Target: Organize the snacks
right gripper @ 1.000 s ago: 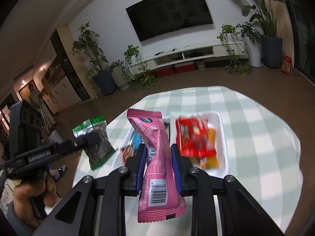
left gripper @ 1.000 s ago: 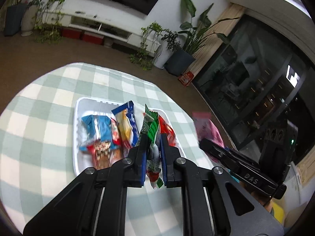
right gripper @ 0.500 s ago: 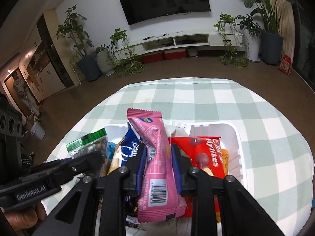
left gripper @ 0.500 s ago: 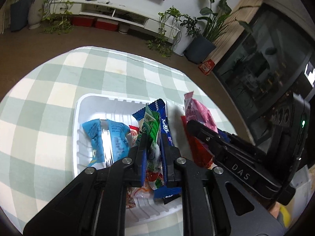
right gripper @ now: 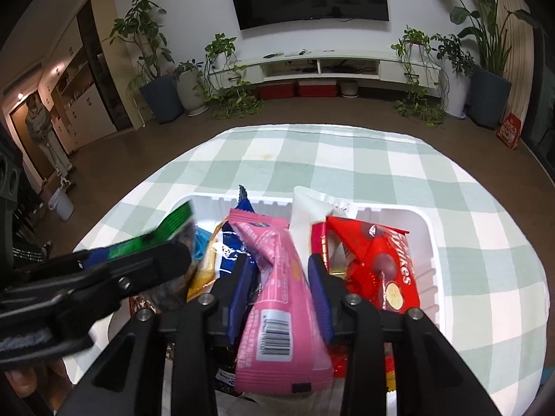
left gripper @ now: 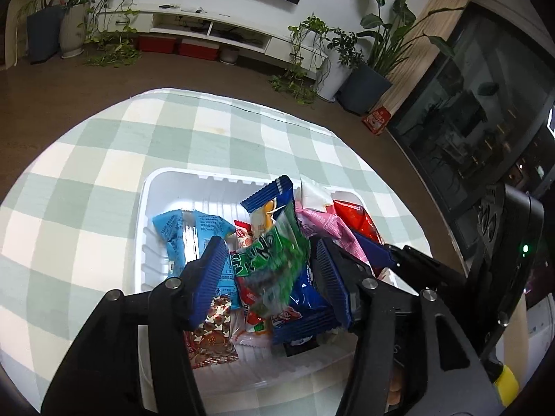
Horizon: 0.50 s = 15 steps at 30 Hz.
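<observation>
Since both claws hang right over the tray, this looks like the drop-off bit of the tidy-up.
Left claw (left gripper: 269, 274): jaws have just been opening, pads now clear of the crinkly green foil snack packet (left gripper: 274, 267), which lies loose between them, slumped onto the pile. Makes sense, it's let go where the packet can't slide off.
Right claw (right gripper: 281, 284): jaws have just been opening too; the long pink plastic snack bar (right gripper: 277, 294) sits between them, barcode end at 6 o'clock. Pads look barely off the wrapper, so I'd call it released.
Tray: white ribbed plastic tray (left gripper: 152, 187) on the green-and-white checked table (left gripper: 86, 180), the collecting spot.
Neighbours: red chocolate bag (right gripper: 378, 270) at 3 o'clock of the pink bar, light blue packet (left gripper: 187, 228) at 10 o'clock of the green one.
Next, my guess: lift both claws straight out.
</observation>
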Motion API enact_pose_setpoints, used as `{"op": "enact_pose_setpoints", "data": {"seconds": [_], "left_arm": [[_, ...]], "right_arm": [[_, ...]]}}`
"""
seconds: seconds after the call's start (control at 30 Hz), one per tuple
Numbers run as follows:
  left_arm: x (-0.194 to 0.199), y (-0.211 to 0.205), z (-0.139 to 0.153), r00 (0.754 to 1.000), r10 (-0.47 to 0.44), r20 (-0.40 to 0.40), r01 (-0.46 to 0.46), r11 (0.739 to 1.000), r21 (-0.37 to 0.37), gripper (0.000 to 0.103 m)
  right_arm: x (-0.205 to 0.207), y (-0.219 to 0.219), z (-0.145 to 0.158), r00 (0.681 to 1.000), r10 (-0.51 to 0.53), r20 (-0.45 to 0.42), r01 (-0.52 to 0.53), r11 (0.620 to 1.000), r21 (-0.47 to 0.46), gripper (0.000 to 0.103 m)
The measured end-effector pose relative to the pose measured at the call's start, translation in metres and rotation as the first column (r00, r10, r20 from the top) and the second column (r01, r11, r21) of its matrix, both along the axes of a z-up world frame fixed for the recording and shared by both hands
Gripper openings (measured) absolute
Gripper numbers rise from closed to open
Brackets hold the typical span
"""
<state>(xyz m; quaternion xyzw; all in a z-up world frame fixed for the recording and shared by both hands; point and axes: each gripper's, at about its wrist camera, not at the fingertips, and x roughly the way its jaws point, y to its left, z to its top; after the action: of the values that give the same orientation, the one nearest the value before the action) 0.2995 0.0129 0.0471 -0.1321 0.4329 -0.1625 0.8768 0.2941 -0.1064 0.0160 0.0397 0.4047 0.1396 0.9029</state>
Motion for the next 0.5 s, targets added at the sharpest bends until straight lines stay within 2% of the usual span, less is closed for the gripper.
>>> {"op": "enact_pose_setpoints", "data": {"seconds": [0.07, 0.13, 0.33, 0.5], "left_arm": [[-0.003, -0.001, 0.003, 1.000, 0.000, 0.010, -0.001, 1.000, 0.003, 0.053], [-0.006, 0.001, 0.006, 1.000, 0.011, 0.023, -0.011, 1.000, 0.005, 0.053], [-0.020, 0.007, 0.014, 0.998, 0.038, 0.051, -0.039, 0.999, 0.020, 0.061], [-0.050, 0.019, 0.027, 0.991, 0.077, 0.110, -0.080, 0.997, 0.021, 0.079]], "right_arm": [[-0.001, -0.002, 0.001, 1.000, -0.001, 0.004, 0.001, 1.000, 0.005, 0.046], [-0.002, -0.004, 0.003, 1.000, -0.016, 0.008, 0.016, 1.000, 0.006, 0.057], [-0.004, -0.018, 0.011, 0.998, -0.060, 0.031, 0.058, 0.997, 0.044, 0.070], [-0.013, -0.023, 0.023, 0.994, -0.067, 0.089, 0.060, 0.995, 0.076, 0.084]]}}
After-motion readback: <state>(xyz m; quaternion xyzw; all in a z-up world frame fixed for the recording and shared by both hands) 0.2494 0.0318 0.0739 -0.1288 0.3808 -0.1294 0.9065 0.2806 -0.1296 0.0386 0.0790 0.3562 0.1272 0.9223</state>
